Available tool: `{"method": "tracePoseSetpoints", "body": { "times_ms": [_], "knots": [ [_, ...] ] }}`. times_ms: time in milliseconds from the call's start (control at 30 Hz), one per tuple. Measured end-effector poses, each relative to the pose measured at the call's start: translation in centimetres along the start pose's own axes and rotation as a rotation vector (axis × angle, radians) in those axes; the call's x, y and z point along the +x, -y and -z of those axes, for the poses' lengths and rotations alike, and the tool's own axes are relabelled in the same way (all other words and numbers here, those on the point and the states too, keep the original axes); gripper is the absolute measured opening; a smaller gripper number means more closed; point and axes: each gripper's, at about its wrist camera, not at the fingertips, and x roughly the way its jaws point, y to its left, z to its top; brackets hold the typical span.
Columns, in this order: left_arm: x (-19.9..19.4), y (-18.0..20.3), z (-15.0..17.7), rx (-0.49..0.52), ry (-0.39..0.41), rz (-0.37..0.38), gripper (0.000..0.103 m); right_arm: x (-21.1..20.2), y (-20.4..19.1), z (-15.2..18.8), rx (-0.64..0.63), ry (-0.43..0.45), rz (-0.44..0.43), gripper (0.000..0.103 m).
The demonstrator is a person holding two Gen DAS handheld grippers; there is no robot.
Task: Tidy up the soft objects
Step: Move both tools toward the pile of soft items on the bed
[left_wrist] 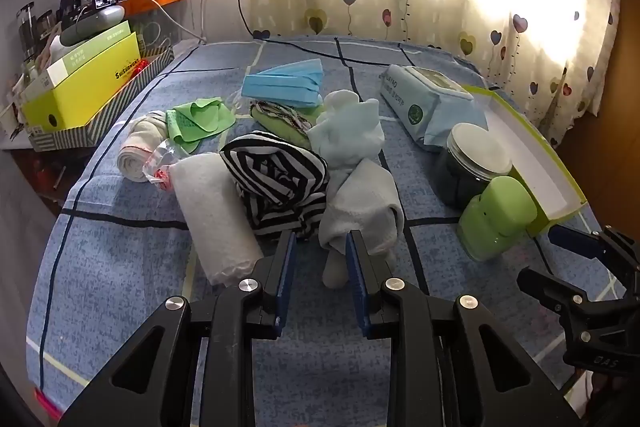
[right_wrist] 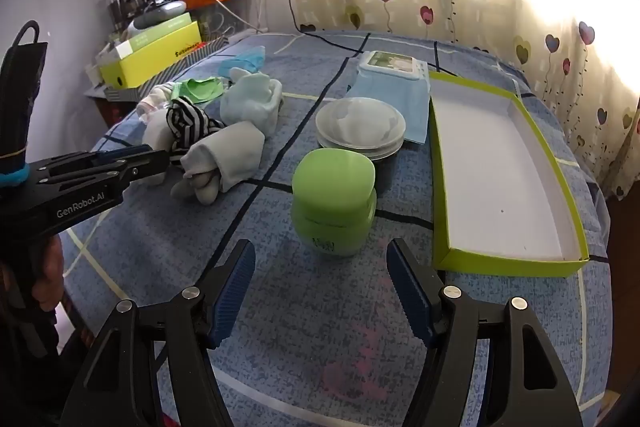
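**Left gripper at the sock pile, right one hanging wide open**

So both grippers are over the blue checked bedspread [left_wrist: 120,259], and I'll place everything off the green jar [right_wrist: 334,203], since it stands near the middle of it all.

The left gripper [left_wrist: 320,247] is well to the left of the green jar, with its jaws partly apart. Its tip is right at the near end of the grey rolled cloth [left_wrist: 360,211]. The blue pads [left_wrist: 354,259] sit at the cloth's edge, but I honestly can't tell whether they press on it. Nothing is clearly clamped.

The right gripper [right_wrist: 320,259] sits just in front of the green jar with its jaws spread wide and only bedspread between them. It's not touching the jar.

Left of the jar is the soft stuff in a heap: a black-and-white striped cloth [left_wrist: 276,183], a white rolled towel [left_wrist: 212,211], a pale blue cloth [left_wrist: 348,131] and a green cloth [left_wrist: 200,119], with blue face masks [left_wrist: 284,83] behind. Right of the jar lies the open lime-green box [right_wrist: 500,171], showing its white inside. Just behind the jar stands a dark jar with a white lid [right_wrist: 360,127], and further back a wipes pack [right_wrist: 390,75].
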Motion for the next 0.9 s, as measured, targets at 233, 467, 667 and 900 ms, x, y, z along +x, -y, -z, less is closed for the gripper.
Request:
{"method": "tracePoseSetpoints", "body": {
  "times_ms": [233, 467, 667, 900],
  "knots": [
    [0.4, -0.3, 0.4, -0.002, -0.001, -0.01, 0.027, 0.1, 0.0, 0.0, 0.004, -0.001, -0.006, 0.068],
    [-0.2, -0.4, 0.2, -0.006, -0.001, 0.007, 0.027, 0.2, -0.4, 0.0, 0.005, 0.004, -0.005, 0.068],
    [-0.2, -0.8, 0.4, -0.031, -0.004, 0.042, 0.027, 0.0, -0.1, -0.1, 0.004, 0.003, -0.004, 0.068],
    [-0.8, -0.4, 0.3, -0.015, 0.029, 0.029, 0.027, -0.1, 0.0, -0.1, 0.011, 0.011, -0.007, 0.068]
  ]
}}
